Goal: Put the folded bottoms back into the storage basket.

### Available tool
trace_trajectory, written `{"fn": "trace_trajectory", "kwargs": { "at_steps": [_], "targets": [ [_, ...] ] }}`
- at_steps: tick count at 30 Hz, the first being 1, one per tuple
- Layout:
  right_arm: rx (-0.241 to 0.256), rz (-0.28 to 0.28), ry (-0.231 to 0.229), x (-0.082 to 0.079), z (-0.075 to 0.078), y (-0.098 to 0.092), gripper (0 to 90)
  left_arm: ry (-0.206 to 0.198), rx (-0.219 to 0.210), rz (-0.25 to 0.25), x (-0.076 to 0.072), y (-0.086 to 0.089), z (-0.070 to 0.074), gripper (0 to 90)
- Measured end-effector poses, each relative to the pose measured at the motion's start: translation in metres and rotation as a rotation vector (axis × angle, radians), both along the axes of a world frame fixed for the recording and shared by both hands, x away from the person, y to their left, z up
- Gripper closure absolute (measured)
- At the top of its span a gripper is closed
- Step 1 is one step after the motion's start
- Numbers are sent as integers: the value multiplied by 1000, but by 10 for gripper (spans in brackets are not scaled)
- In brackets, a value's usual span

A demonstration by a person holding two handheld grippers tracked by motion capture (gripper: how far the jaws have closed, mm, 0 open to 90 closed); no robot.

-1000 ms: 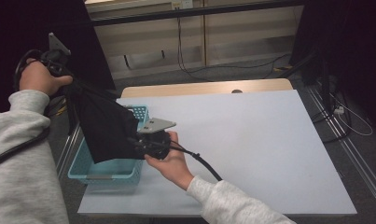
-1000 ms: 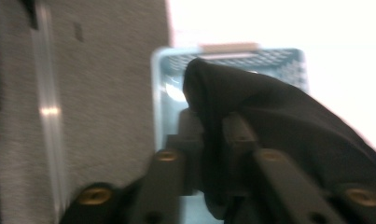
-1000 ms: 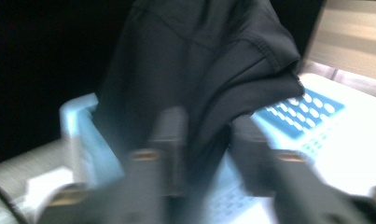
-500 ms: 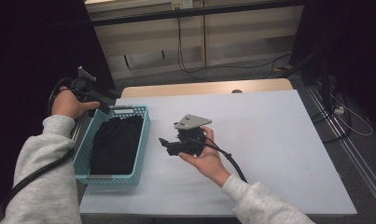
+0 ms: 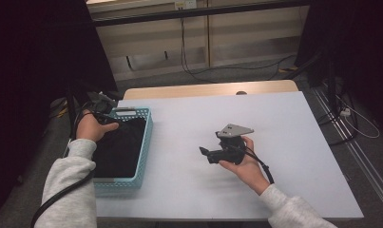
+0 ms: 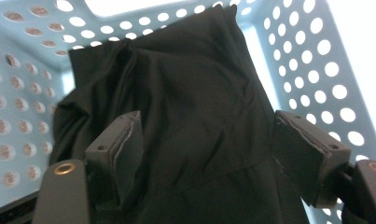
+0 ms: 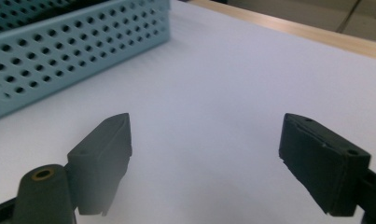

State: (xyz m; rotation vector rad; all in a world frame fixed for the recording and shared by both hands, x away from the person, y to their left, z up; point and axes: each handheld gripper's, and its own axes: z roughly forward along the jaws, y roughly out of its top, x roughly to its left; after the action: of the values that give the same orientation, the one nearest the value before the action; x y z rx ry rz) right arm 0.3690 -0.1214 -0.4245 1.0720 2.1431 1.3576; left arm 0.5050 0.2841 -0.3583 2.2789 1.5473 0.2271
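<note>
2 grippers are in use, 1 in each hand of the person. In the left gripper view, the left gripper point(image 6: 206, 158) has its jaws spread wide, and nothing is pinched between them. It hangs just above a black cloth point(image 6: 195, 107), and the left pad point(image 6: 125, 149) is very near the fabric or touching it; I cannot tell which. The cloth lies crumpled inside a light blue perforated basket point(image 6: 311, 60), and it covers most of the basket floor. In the high view, the left hand point(image 5: 91, 127) holds this gripper over the far left corner of the basket point(image 5: 146, 142), which stands at the left edge of the white table point(image 5: 293, 123).

The right gripper point(image 7: 204, 163) also has its jaws spread, with only bare table surface between them. In the right gripper view, the basket wall point(image 7: 73, 51) is ahead and to the left, well apart from the jaws. In the high view, the right gripper point(image 5: 204, 152) is held by the right hand point(image 5: 239, 161) above the middle of the table, and it points toward the basket. A grey three-cornered plate point(image 5: 234, 129) sits on top of it, and a black cable point(image 5: 260, 164) trails back along the wrist. Both arms wear grey sleeves point(image 5: 68, 190).
</note>
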Motion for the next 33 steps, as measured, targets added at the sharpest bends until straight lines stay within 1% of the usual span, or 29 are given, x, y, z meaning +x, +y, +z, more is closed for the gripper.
{"fn": "trace_trajectory", "kwargs": {
  "at_steps": [1,2,3,4,5,6,7,8,9,10,11,12,14,16,17,18,19,20,22,24,25,26,27,28,29,30,31,32,33],
  "targets": [
    [-11,-8,2,0,-3,-4,165,-11,-5,3,-1,-1,-3,264],
    [-24,-7,16,1,-5,-6,149,-14,-7,3,-2,-2,-5,292],
    [-41,-11,19,2,-6,-8,146,-22,-7,1,-3,-2,-7,314],
    [-52,-18,10,1,-8,-11,158,-26,-27,11,-4,-3,-10,328],
    [-53,-20,7,1,-9,-14,161,-21,-42,9,-6,-3,-12,409],
    [-47,-18,14,0,-10,-17,158,-37,-37,5,-6,-3,-15,499],
    [-47,-24,14,0,-10,-19,158,-38,-37,9,-8,-4,-18,541],
    [-53,-31,12,-1,-11,-22,158,-20,-36,12,-9,-4,-21,626],
    [-51,-32,15,-1,-11,-24,156,-28,-38,16,-11,-5,-24,711],
    [-46,-36,18,-2,-11,-27,155,-32,-30,12,-13,-5,-27,740],
    [-49,-44,14,-3,-11,-29,156,-24,-29,17,-14,-6,-30,793],
    [-48,-45,12,-4,-11,-32,155,-30,-37,22,-16,-6,-35,832],
    [-46,-47,22,-5,-11,-36,151,-21,-22,17,-18,-7,-44,859],
    [-46,-50,19,-6,-12,-39,152,-15,-11,-5,-20,-9,-53,858],
    [-46,-50,20,-6,-12,-40,152,1,-19,-9,-20,-9,-58,858],
    [-50,-56,23,-6,-13,-41,151,1,-32,-10,-20,-9,-63,858],
    [-50,-53,23,-7,-13,-42,152,-4,-53,-5,-21,-8,-64,871],
    [-50,-53,23,-7,-13,-43,152,-1,-60,-17,-21,-8,-64,885],
    [-55,-57,22,-8,-14,-45,152,20,-70,-31,-24,-11,-65,900],
    [-54,-62,25,-8,-14,-47,152,33,-80,-52,-28,-15,-65,900],
    [-52,-62,23,-8,-14,-48,152,43,-81,-72,-30,-17,-65,900],
    [-46,-62,22,-9,-13,-48,152,43,-82,-85,-33,-20,-64,900],
    [-45,-61,19,-9,-13,-49,152,67,-90,-106,-36,-22,-63,900],
    [-47,-63,15,-9,-12,-49,152,81,-91,-124,-38,-24,-63,900],
    [-43,-63,14,-10,-12,-50,153,77,-88,-132,-39,-25,-63,900],
    [-42,-63,14,-10,-11,-50,152,67,-81,-130,-39,-24,-62,900],
    [-46,-67,9,-10,-11,-51,152,70,-74,-119,-38,-22,-60,893],
    [-45,-68,10,-10,-11,-51,152,72,-77,-110,-36,-20,-59,877],
    [-40,-65,10,-10,-11,-51,152,57,-81,-97,-34,-17,-57,852]
  ]
}}
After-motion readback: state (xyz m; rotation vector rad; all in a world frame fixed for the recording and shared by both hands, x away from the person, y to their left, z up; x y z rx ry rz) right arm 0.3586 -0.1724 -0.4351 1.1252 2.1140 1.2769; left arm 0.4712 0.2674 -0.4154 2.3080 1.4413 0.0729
